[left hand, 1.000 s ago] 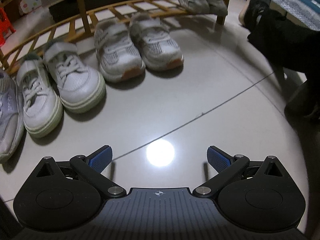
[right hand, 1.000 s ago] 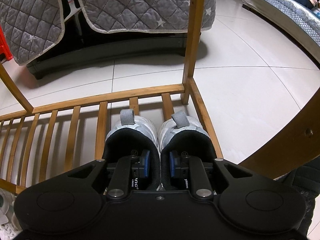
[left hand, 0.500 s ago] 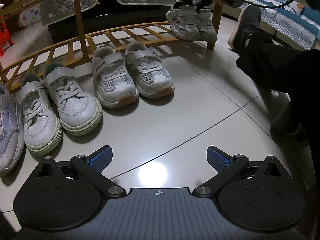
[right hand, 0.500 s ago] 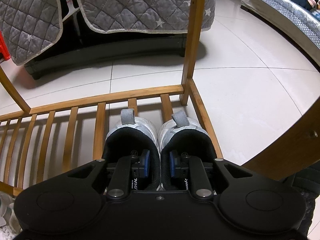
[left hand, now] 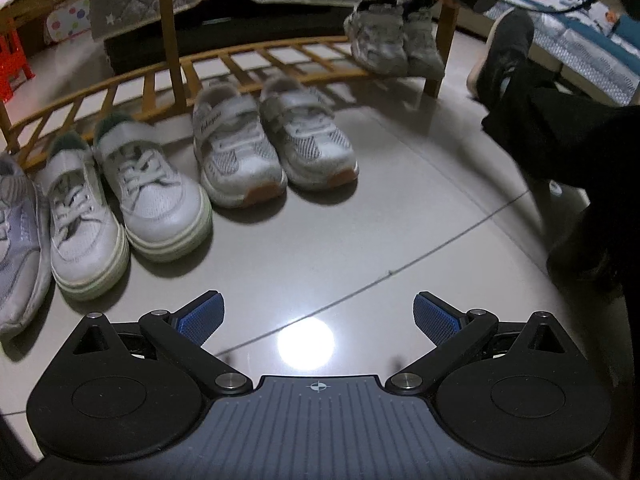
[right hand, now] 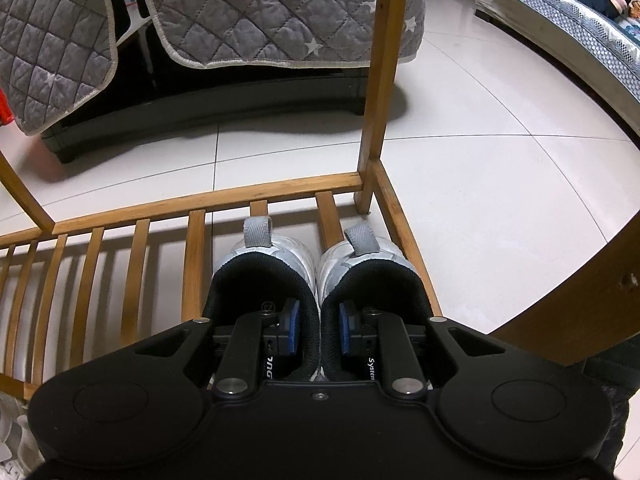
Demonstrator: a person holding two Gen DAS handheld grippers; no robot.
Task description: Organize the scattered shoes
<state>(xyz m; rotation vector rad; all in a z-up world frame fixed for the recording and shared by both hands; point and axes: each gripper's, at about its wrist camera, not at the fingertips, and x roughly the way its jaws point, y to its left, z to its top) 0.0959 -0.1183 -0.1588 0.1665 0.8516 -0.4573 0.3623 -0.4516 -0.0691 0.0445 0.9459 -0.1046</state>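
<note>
My right gripper [right hand: 319, 326] is shut on a pair of silver-grey sneakers [right hand: 276, 258], one finger inside each shoe, pinching their inner walls together. The pair sits at the right end of the wooden slatted shoe rack [right hand: 192, 204]. The left wrist view shows the same pair [left hand: 394, 42] on the rack [left hand: 280, 56] under the right gripper. My left gripper [left hand: 318, 314] is open and empty above the floor. In front of it a white mesh pair [left hand: 272, 140] and a white lace-up pair [left hand: 120, 200] stand in a row beside the rack.
A grey sneaker [left hand: 16, 240] lies at the far left edge. A person's dark leg and shoe [left hand: 504, 60] are on the right. Grey quilted covers [right hand: 280, 12] hang behind the rack post [right hand: 384, 80]. A mattress [right hand: 568, 40] lies at far right.
The left gripper has pulled back and tilted a little, so the shoe row sits slightly lower in its view. The right gripper stays shut on the pair on the rack.
</note>
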